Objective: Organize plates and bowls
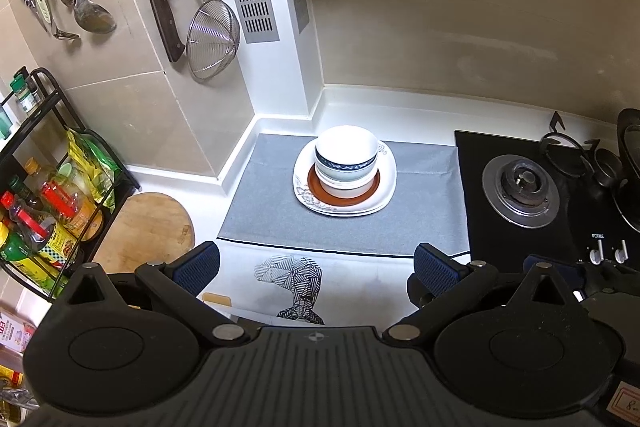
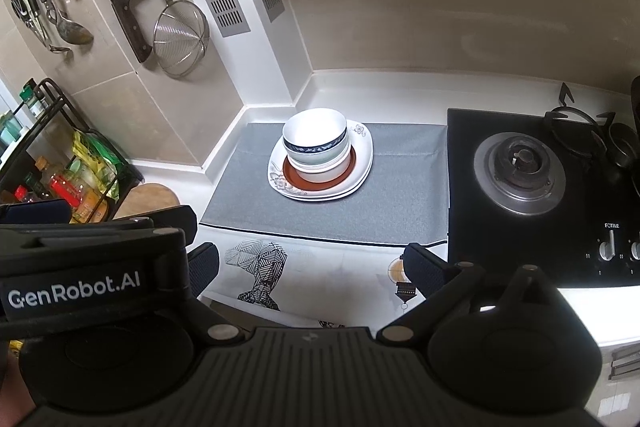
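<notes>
A stack of bowls (image 1: 346, 157) sits on a red-rimmed plate (image 1: 370, 189), which lies on white floral plates (image 1: 386, 179), all on a grey mat (image 1: 264, 203). The top bowl is white with a blue band. The same stack (image 2: 316, 145) shows in the right wrist view on the plates (image 2: 362, 155). My left gripper (image 1: 316, 269) is open and empty, well short of the stack. My right gripper (image 2: 312, 265) is open and empty, also short of it. The left gripper's body fills the lower left of the right wrist view.
A black gas hob (image 1: 520, 185) lies right of the mat. A wire rack of bottles (image 1: 44, 203) and a wooden board (image 1: 148, 227) stand left. A strainer (image 1: 212, 37), knives and ladles hang on the wall. A printed cloth (image 1: 296, 287) lies in front.
</notes>
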`<state>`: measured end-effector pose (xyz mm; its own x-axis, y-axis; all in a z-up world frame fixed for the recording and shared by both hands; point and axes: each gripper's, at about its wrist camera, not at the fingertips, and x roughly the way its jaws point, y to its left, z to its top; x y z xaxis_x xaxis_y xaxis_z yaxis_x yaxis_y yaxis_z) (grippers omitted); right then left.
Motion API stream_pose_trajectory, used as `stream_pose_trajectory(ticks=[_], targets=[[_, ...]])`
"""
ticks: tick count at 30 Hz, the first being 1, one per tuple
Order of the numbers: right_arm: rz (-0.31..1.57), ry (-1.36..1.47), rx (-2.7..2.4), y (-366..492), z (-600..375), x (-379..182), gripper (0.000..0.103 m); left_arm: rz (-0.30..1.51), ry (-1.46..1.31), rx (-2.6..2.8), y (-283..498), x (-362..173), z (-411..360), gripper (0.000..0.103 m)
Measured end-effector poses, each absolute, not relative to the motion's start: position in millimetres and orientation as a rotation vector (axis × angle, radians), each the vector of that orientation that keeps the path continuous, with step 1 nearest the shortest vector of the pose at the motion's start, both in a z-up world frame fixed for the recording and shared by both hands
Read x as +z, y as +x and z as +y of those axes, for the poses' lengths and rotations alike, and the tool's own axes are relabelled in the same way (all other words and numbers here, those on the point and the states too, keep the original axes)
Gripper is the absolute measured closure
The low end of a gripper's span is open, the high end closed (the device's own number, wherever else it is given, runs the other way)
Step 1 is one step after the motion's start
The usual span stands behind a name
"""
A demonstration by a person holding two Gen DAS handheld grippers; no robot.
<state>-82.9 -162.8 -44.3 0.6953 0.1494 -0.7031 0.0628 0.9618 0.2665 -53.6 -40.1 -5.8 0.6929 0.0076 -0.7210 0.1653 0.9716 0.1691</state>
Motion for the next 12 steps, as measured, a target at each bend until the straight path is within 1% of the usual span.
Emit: stream_pose_trajectory(ticks=[12], targets=[[0.816, 0.258, 0.036, -55.4, -149.6, -47.3, 0.003, 0.817, 0.216, -0.126, -22.9, -13.9, -26.2, 0.0]])
